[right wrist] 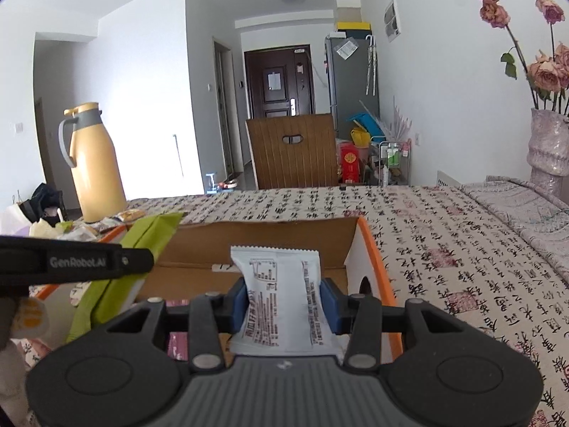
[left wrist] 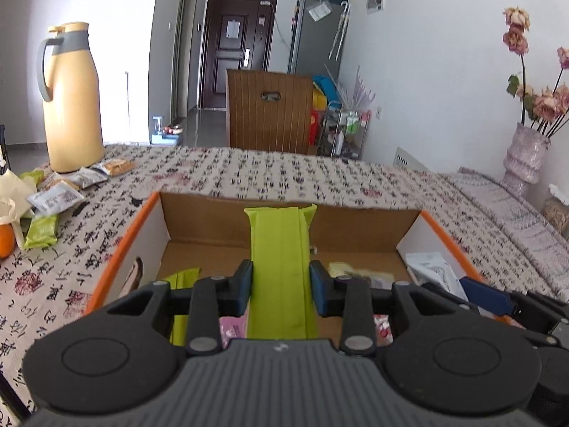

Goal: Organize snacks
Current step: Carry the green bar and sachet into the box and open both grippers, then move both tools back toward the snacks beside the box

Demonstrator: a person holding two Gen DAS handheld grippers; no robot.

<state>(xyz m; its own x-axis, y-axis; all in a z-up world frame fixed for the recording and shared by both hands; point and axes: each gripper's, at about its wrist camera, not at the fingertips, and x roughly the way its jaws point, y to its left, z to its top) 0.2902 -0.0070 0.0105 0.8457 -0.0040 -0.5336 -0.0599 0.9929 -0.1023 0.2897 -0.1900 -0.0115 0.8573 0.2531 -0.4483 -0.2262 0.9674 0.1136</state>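
Nearest the lens, the left hand-held gripper (left wrist: 281,286) pinches a green packet (left wrist: 281,267) between its blue pads, and the packet's long axis runs straight ahead, away from the hand, its far end lifted toward the far wall of the box (left wrist: 355,219). The right hand-held gripper (right wrist: 282,307) does the same with a white packet (right wrist: 281,299), printed side up, long axis also pointing forward. Both packets hang over the open box, not yet lying in it, so each drop looks to be straight down from where it is held.

On the box floor below the left packet lie another green packet (left wrist: 183,275) at the left, a pale one (left wrist: 341,270) in the middle and a white one (left wrist: 432,270) at the right wall. The left tool shows at the left edge of the right view, so the right one is nearer the box's right, orange-edged wall (right wrist: 375,252).

Farther left on the table (left wrist: 320,178), loose snacks (left wrist: 57,197) wait in a heap near the thermos (left wrist: 71,99), closer to the left hand. My guess: about halfway through.
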